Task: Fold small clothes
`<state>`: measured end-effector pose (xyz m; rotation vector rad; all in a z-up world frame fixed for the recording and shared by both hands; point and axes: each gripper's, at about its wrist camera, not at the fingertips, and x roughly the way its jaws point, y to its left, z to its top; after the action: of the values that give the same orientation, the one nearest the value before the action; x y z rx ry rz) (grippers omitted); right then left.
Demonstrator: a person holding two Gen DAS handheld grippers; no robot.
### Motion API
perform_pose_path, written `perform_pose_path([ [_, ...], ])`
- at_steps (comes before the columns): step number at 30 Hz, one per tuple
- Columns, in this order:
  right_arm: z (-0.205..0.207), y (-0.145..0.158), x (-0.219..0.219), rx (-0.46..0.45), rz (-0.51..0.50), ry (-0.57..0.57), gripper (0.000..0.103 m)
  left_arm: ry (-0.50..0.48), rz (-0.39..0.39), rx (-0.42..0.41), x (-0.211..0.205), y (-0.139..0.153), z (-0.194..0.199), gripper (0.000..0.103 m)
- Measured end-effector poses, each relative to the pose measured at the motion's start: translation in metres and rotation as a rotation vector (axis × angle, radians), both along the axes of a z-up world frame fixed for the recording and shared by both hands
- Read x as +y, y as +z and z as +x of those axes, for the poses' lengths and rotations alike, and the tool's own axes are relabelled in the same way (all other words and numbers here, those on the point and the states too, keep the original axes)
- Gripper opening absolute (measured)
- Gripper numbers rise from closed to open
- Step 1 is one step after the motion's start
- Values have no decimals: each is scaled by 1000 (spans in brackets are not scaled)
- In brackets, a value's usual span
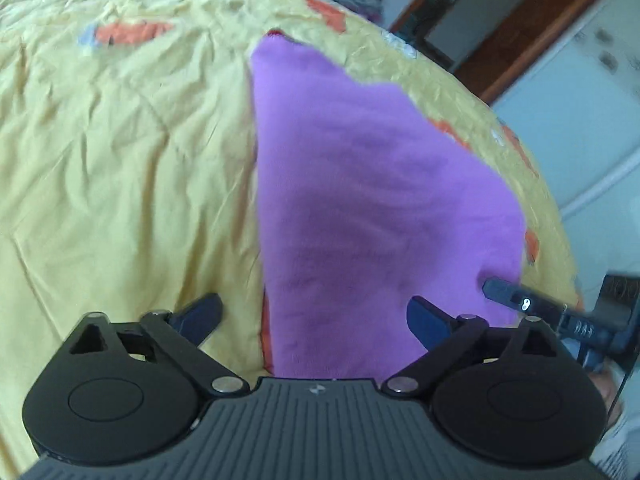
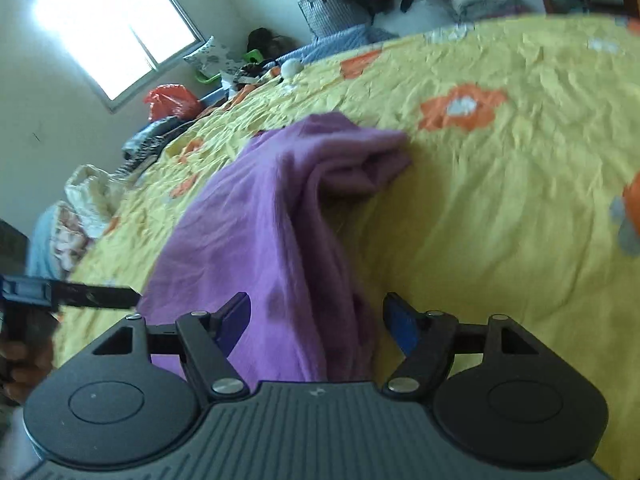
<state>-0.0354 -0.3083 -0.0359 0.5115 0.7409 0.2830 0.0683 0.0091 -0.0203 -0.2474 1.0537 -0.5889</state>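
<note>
From your left wrist view, your left tongs (image 1: 314, 318) stand wide apart, gripping nothing; the purple garment (image 1: 360, 200) lies on the yellow floral bedspread (image 1: 120, 160) near its right edge, its near end hidden behind the housing. From your right wrist view, your right tongs (image 2: 316, 320) are apart, straddling the garment's (image 2: 256, 232) blurred, bunched folds without pressing them.

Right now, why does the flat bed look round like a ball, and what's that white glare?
Left wrist view: the fisheye lens bows the yellow flowered bedspread into a dome; the purple cloth garment is softly blurred. Right wrist view: the bright window is overexposed, and the bedspread smears at right.
</note>
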Motion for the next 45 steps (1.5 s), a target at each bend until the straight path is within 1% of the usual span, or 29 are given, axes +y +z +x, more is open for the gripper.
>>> perform_pose_path([
  [1, 2, -2, 3, -8, 14, 11, 70, 11, -19, 4, -1, -2, 0, 100],
  [2, 5, -4, 7, -3, 29, 13, 48, 11, -41, 6, -3, -3, 0, 92],
  [3, 9, -8, 11, 19, 37, 11, 26, -10, -63, 22, -6, -4, 3, 42],
  [4, 11, -10, 15, 17, 54, 15, 14, -27, -59, 81, -10, -8, 8, 17],
  [5, 11, -9, 18, 12, 61, 13, 13, -21, -76, 113, -10, -8, 12, 17],
  [9, -3, 11, 15, -32, 165, 4, 12, -26, -112, 146, 5, 7, 11, 13],
  [11, -16, 23, 13, -52, 178, 4, 12, -45, -114, 151, 15, 13, 3, 13],
  [13, -25, 19, 16, -17, 152, 6, 12, -62, -82, 156, 20, 7, -2, 13],
  [14, -28, 14, 21, -1, 96, 14, 12, -65, -59, 158, 22, 0, -4, 13],
  [15, -30, 7, 26, 19, 39, 16, 12, -60, -43, 174, 24, -7, -3, 26],
  [17, -31, 0, 27, 46, -12, 16, 27, -34, -69, 196, 37, -10, -5, 29],
  [18, -34, 6, 24, 35, -37, -22, 33, -36, -38, 149, 39, -2, -9, 30],
  [19, -40, 15, 22, -2, -103, -78, 54, -41, 20, 85, 38, 8, -15, 40],
  [20, -43, 26, 20, -67, -165, -111, 64, -49, 66, 20, 35, 19, -21, 40],
  [21, -42, 36, 16, -122, -185, -119, 64, -55, 87, -36, 31, 29, -26, 41],
  [23, -29, 51, 6, -187, -144, -122, 62, -87, 106, -105, 18, 43, -32, 51],
  [25, 0, 58, 8, -218, -153, -88, 62, -118, 131, -190, -5, 50, -39, 74],
  [26, 17, 59, 12, -231, -161, -50, 62, -135, 137, -208, -17, 49, -39, 77],
  [28, 50, 56, 27, -231, -196, 45, 62, -173, 164, -217, -45, 39, -36, 77],
  [30, 74, 47, 48, -234, -279, 149, 62, -188, 216, -200, -63, 22, -32, 75],
  [31, 85, 38, 56, -187, -347, 167, 60, -202, 257, -213, -71, 13, -31, 73],
  [33, 94, 11, 62, -113, -517, 141, 61, -222, 282, -274, -72, 3, -38, 77],
  [34, 87, 4, 50, -138, -453, 108, 71, -231, 291, -286, -72, 2, -41, 77],
  [35, 84, 2, 42, -143, -403, 91, 71, -229, 294, -284, -70, 4, -43, 77],
  [36, 80, 4, 41, -142, -412, 88, 71, -217, 292, -276, -67, 6, -44, 79],
  [39, 57, 23, 43, -121, -400, 33, 72, -192, 280, -303, -55, 19, -57, 100],
  [41, 30, 34, 53, -174, -368, 72, 73, -186, 274, -341, -47, 23, -69, 102],
  [43, 10, 35, 70, -195, -414, 106, 71, -188, 281, -313, -44, 15, -73, 102],
  [45, 14, 15, 77, -104, -496, 99, 71, -166, 309, -279, -42, 4, -74, 99],
])
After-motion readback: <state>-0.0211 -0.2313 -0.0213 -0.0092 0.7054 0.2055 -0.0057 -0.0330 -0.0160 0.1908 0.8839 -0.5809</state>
